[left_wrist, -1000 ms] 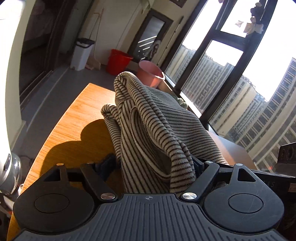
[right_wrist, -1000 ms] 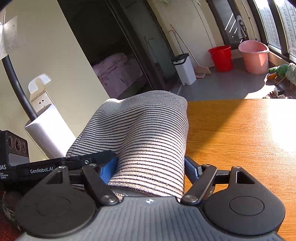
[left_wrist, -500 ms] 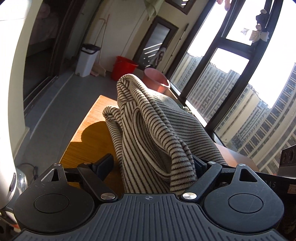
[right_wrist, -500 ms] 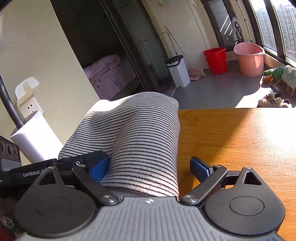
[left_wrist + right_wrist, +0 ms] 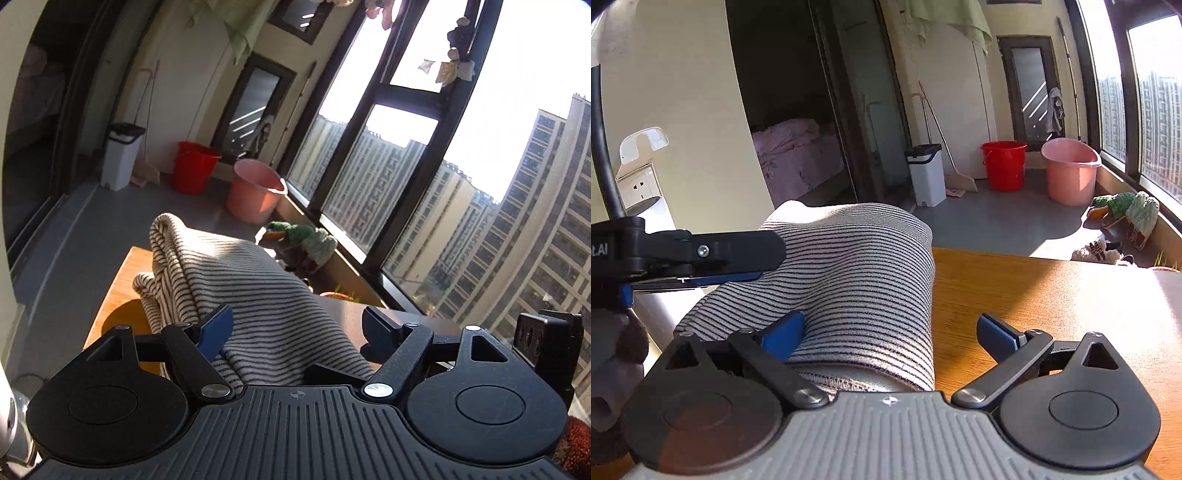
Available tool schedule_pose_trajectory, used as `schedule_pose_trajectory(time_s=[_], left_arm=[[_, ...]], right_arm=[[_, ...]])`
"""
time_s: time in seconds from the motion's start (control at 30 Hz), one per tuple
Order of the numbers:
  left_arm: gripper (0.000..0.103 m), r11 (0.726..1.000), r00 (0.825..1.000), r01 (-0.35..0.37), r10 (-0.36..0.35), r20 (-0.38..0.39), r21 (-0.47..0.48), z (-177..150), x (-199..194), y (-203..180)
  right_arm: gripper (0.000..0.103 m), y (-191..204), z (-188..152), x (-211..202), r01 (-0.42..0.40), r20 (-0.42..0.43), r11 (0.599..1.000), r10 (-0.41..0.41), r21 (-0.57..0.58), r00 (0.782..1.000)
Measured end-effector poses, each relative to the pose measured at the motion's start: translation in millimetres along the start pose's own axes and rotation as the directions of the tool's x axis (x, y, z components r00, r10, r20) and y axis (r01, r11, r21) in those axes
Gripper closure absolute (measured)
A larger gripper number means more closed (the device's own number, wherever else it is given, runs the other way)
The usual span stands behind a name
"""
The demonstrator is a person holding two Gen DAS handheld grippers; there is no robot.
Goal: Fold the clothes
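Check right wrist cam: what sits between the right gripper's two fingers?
The striped garment fills the left part of the gap of the right gripper, against the left finger. Toward the right finger is bare wooden table.

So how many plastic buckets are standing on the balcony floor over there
2. A red plastic bucket stands near the far wall, right of the white pedal bin. A pink plastic bucket stands beside it, closer to the window. Others may be hidden behind the striped garment.

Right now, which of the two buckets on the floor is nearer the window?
The pink bucket; it sits by the window wall. The red bucket stands farther in, toward the white bin.
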State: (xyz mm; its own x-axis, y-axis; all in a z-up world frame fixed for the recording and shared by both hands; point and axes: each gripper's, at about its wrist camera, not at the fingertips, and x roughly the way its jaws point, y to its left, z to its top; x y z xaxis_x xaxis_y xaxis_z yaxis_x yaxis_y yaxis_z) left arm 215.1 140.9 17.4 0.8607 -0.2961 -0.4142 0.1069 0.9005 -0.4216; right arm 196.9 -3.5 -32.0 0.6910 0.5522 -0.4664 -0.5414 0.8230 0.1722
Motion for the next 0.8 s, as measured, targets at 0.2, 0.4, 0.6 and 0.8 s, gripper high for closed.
schedule_pose_trajectory(time_s=[0.2, 0.4, 0.6, 0.8], left_arm=[[0.028, 1.0, 1.0, 0.017, -0.017, 0.014, 0.006, -11, -10, 15], [0.024, 0.992, 0.999, -0.03, 0.024, 0.046, 0.123, -26, -7, -2], [0.022, 0.986, 0.998, -0.034, 0.026, 0.05, 0.164, -29, -6, -2], [0.021, 0.99, 0.999, -0.026, 0.019, 0.047, 0.14, -28, -5, 4]], right_arm=[[0.002, 3, 47, -19, 0.01, 0.071, 0.993, -0.002, -0.115, 0.997], [0.0, 14, 109, 38, -0.076, -0.176, 0.986, 0.049, -0.145, 0.983], [0.0, 52, 119, 121, -0.071, -0.385, 0.95, -0.055, -0.305, 0.921], [0.0, 41, 108, 148, -0.077, -0.425, 0.975, -0.019, -0.208, 0.905]])
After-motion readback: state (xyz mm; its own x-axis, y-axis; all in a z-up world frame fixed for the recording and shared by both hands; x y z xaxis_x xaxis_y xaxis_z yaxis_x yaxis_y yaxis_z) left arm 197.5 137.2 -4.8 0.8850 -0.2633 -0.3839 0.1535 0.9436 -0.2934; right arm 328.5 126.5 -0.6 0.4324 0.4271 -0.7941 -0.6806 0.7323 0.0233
